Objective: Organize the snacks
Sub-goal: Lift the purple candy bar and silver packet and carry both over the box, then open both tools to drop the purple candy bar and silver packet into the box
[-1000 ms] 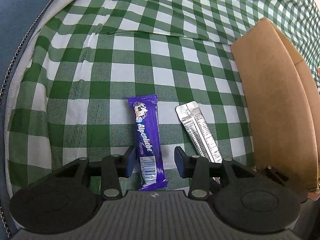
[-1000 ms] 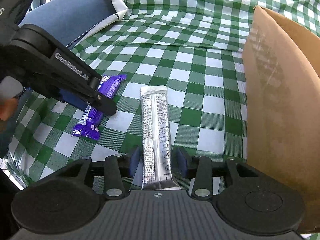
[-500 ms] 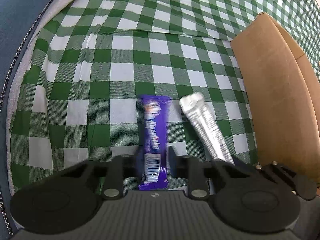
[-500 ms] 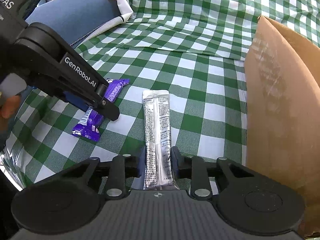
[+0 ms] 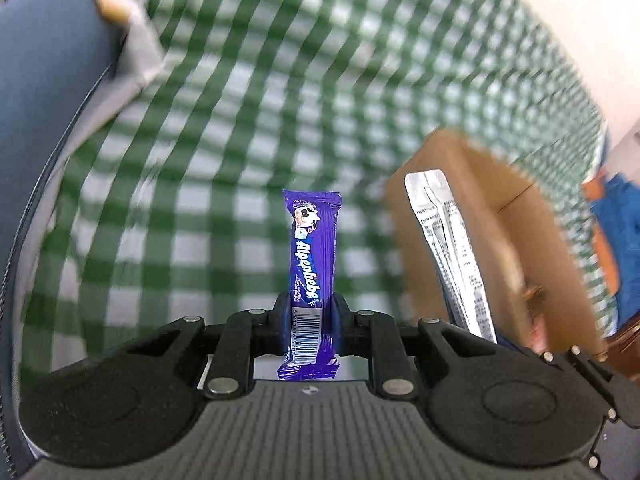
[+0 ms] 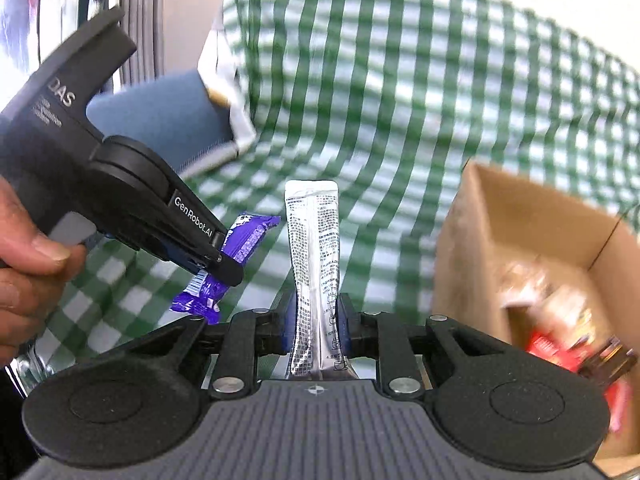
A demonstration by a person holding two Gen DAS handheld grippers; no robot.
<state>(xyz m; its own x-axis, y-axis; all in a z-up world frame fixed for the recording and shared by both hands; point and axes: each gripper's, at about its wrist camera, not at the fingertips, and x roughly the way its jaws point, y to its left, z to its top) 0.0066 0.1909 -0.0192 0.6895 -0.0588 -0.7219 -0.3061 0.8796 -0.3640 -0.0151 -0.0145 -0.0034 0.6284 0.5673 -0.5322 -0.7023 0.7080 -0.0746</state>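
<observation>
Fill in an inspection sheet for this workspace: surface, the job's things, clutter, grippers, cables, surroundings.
Surface: green checked cloth, blurred.
Job's things: purple bar and silver sachet, both lifted off the cloth; open box to the right with blurred packets inside.
Clutter: nothing seen.
Grippers: left gripper shut on the purple bar; right gripper shut on the silver sachet.
Cables: nothing seen.
Surroundings: blue seat beyond the cloth's edge; hand on the left gripper.
</observation>
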